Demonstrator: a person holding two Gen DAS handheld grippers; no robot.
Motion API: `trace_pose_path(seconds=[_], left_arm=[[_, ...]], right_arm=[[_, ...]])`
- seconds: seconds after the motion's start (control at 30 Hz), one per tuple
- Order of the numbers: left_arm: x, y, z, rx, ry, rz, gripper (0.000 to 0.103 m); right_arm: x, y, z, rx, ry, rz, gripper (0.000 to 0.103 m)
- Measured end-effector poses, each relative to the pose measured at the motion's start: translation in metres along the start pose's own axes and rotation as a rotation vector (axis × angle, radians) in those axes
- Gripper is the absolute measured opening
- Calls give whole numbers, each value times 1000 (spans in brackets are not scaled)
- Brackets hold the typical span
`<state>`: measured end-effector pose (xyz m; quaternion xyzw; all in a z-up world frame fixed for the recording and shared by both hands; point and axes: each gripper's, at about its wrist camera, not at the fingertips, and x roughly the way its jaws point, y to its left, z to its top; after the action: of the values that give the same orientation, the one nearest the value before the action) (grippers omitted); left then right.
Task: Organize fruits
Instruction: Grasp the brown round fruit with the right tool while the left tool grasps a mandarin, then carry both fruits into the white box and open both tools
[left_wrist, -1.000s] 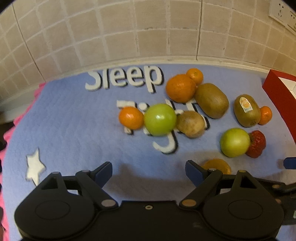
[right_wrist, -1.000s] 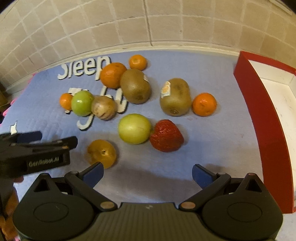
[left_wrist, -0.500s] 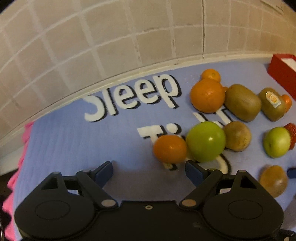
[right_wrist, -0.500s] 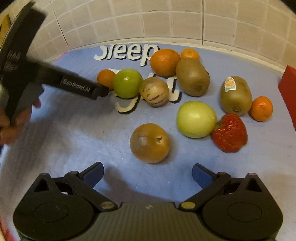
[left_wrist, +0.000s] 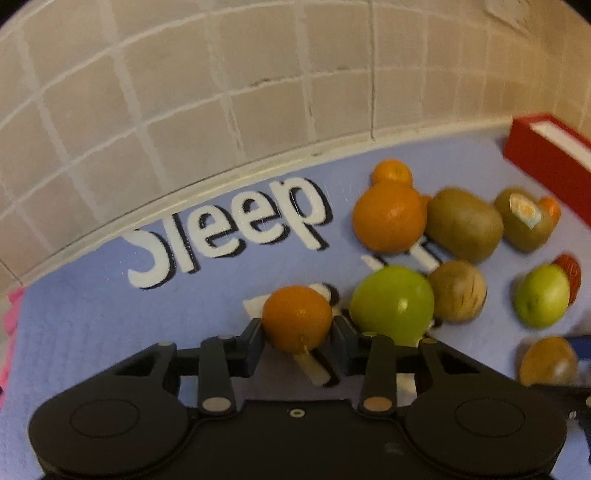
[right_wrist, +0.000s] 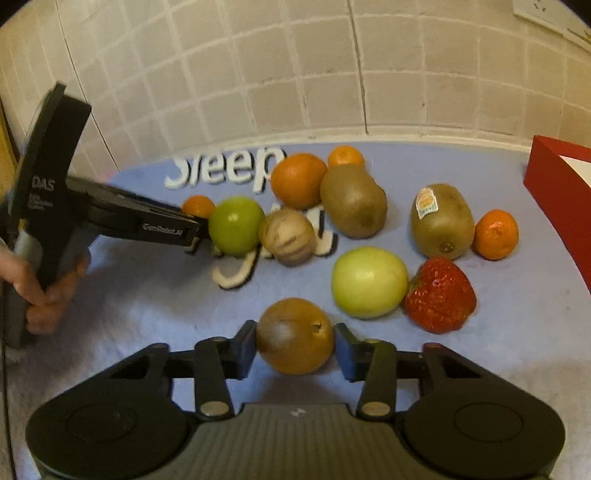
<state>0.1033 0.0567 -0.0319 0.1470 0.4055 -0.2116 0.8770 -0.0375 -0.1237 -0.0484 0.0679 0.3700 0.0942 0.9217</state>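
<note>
My left gripper (left_wrist: 297, 341) is shut on a small mandarin (left_wrist: 297, 317) that rests on the blue mat, next to a green apple (left_wrist: 391, 304). My right gripper (right_wrist: 294, 347) is shut on a brown-orange round fruit (right_wrist: 294, 335) at the front of the mat. The left gripper also shows in the right wrist view (right_wrist: 195, 230), reaching in from the left. Behind lie a brown striped fruit (right_wrist: 288, 236), a large orange (right_wrist: 298, 181), two kiwis (right_wrist: 352, 201) (right_wrist: 441, 221), a pale green apple (right_wrist: 369, 282), a strawberry (right_wrist: 439, 295) and two more mandarins (right_wrist: 495, 234) (right_wrist: 345, 157).
A red box (right_wrist: 557, 192) with a white inside stands at the right edge of the mat. A tiled wall (right_wrist: 295, 74) runs along the back. The blue mat (right_wrist: 147, 295) bears white "Sleep" lettering. A pink edge (left_wrist: 11, 310) shows at far left.
Both grippers have moved forward and closed, the left onto the small mandarin, the right onto the brown-orange fruit. Both were open half a second ago.
</note>
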Motion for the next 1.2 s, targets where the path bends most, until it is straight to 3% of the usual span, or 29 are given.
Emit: trace_pose_path(seconds=[0.33,0.6,0.77,0.93,1.2], left_arm=[[-24,12,8,-107,-58,3,46],[-46,-11,60,-153,-93,86,46],[-57,-53,104,-129,-138,50,46],[-55,-118,148,-78,-171,-39,46],[-25,-240,179,-9,-129,-246,46]], right_arm=[[-27,-8,24,-25,-83,10,45],[-59,-47,67,13,-100,7,45],[-91,-104,101,97,-155,-14,45],[-116,-183,118,219,-191,-78,45],[-122,-300,99,436,-132,-132,45]])
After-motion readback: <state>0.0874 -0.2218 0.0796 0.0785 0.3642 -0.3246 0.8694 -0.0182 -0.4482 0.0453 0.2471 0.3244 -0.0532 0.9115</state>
